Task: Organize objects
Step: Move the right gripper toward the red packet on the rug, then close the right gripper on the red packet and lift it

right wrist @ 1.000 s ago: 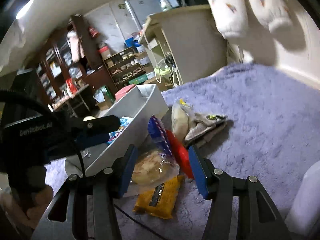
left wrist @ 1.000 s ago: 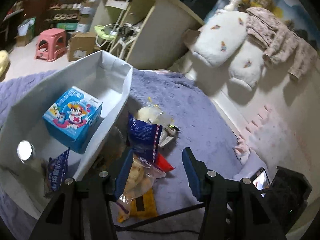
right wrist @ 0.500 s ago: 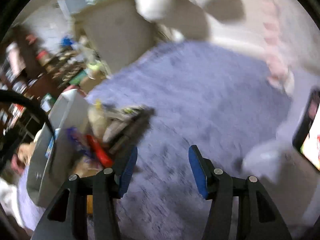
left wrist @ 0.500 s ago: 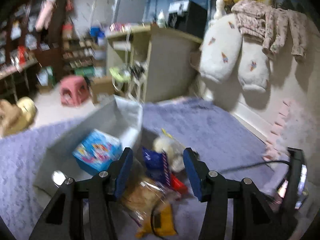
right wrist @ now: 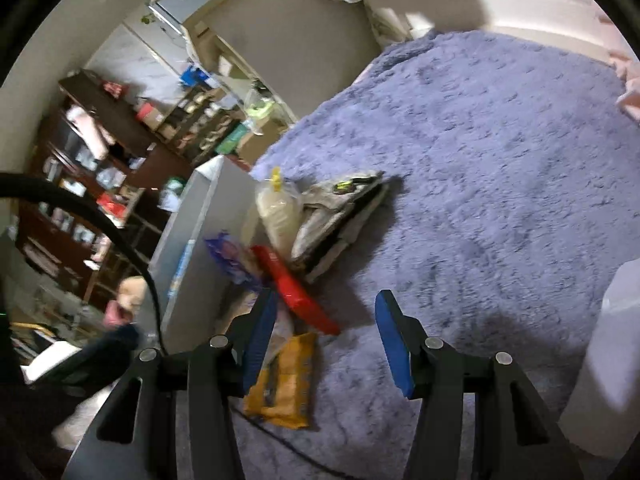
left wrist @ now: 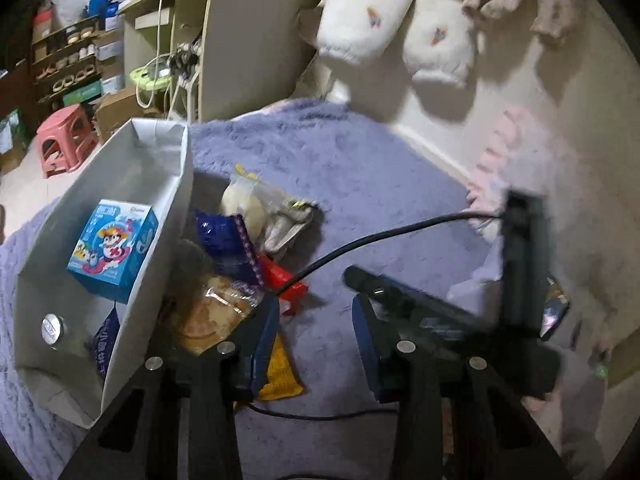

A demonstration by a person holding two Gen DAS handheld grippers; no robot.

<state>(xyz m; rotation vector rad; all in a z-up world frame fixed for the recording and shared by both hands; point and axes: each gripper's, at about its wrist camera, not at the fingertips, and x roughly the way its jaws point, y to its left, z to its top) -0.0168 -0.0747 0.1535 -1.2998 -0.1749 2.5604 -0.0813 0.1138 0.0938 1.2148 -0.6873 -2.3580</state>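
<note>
Snack packets (left wrist: 240, 280) crinkly, heaped beside rigid grey bin (left wrist: 176, 200).

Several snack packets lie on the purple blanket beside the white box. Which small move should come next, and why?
Probably lower the left gripper onto the clear cookie bag, the packet nearest it. Its fingers have just been closing but hold nothing, and the bag lies against the outside of the white box, where a blue carton already sits. The right gripper is open over bare blanket.

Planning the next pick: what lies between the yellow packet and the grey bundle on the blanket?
In the right wrist view, a red packet lies between the yellow packet and the grey bundle, slanting across the purple blanket.
</note>
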